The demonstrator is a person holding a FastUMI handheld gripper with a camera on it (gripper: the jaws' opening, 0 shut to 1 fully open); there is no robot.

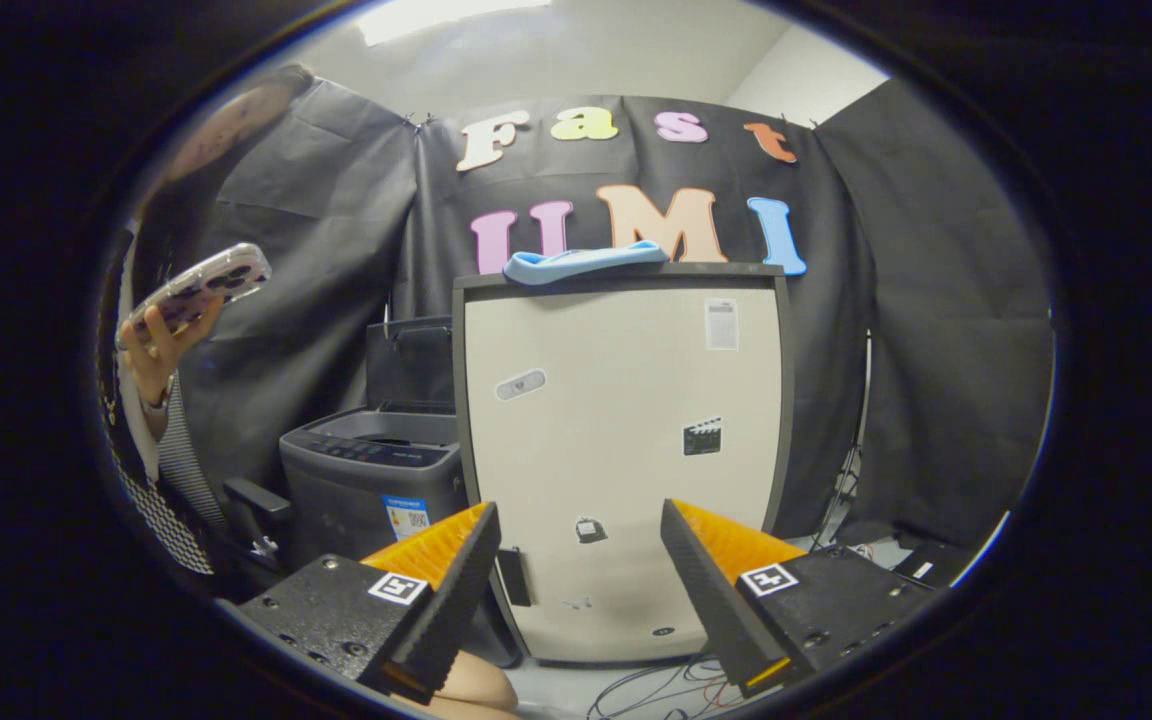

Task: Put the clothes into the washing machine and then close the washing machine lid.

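Gripper view: tongs [576, 560] spread, empty; washing machine [373, 485] lid up, blue cloth [584, 262] atop cabinet [626, 450]

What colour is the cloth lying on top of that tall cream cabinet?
Light blue, seen in the gripper view: the cloth lies beyond the open, empty claw.

A recording booth rigged as a laundry corner: black cloth wall [936, 300] draped behind a grey top-loading washing machine [371, 480], a tall cream fridge-like cabinet [626, 450], and loose cables [656, 690] across the floor.
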